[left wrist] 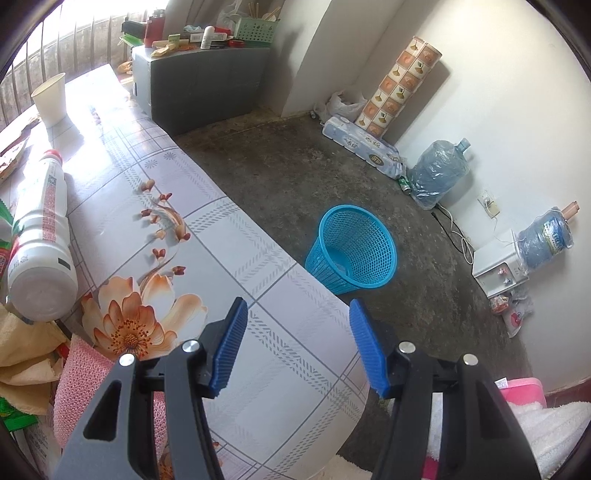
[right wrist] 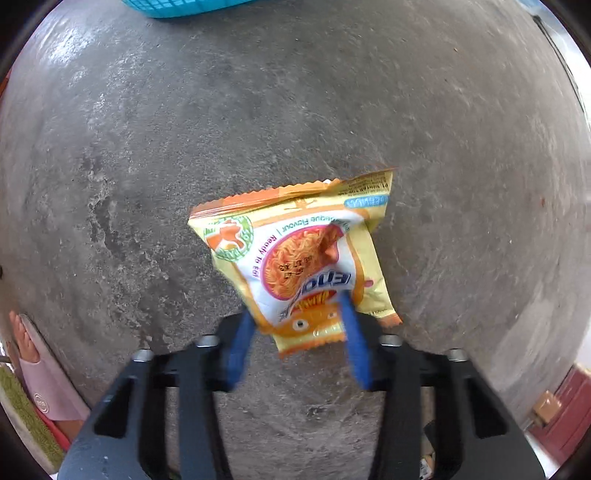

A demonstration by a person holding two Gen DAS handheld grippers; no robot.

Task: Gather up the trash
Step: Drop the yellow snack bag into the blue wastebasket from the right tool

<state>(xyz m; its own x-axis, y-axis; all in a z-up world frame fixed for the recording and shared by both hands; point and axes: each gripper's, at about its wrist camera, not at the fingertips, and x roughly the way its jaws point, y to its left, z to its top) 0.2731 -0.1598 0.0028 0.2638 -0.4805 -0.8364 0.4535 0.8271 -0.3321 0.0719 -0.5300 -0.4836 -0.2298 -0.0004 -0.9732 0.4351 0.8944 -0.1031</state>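
In the right wrist view a yellow and orange noodle snack packet [right wrist: 295, 254] lies on the grey concrete floor. My right gripper [right wrist: 297, 317] has its blue fingers [right wrist: 352, 339] on either side of the packet's near end; the jaws are blurred and wide apart. The rim of the blue mesh bin [right wrist: 184, 7] shows at the top edge. In the left wrist view my left gripper [left wrist: 297, 325] is open and empty above the floral table edge, with the blue mesh bin [left wrist: 351, 251] on the floor beyond it.
On the table [left wrist: 221, 240] lie a white bottle [left wrist: 40, 236] on its side, a paper cup [left wrist: 50, 98], a pink cloth [left wrist: 79, 373] and crumpled paper [left wrist: 22, 354]. Water jugs [left wrist: 439, 170], a tissue pack [left wrist: 364, 144] and a white box [left wrist: 498, 262] line the wall.
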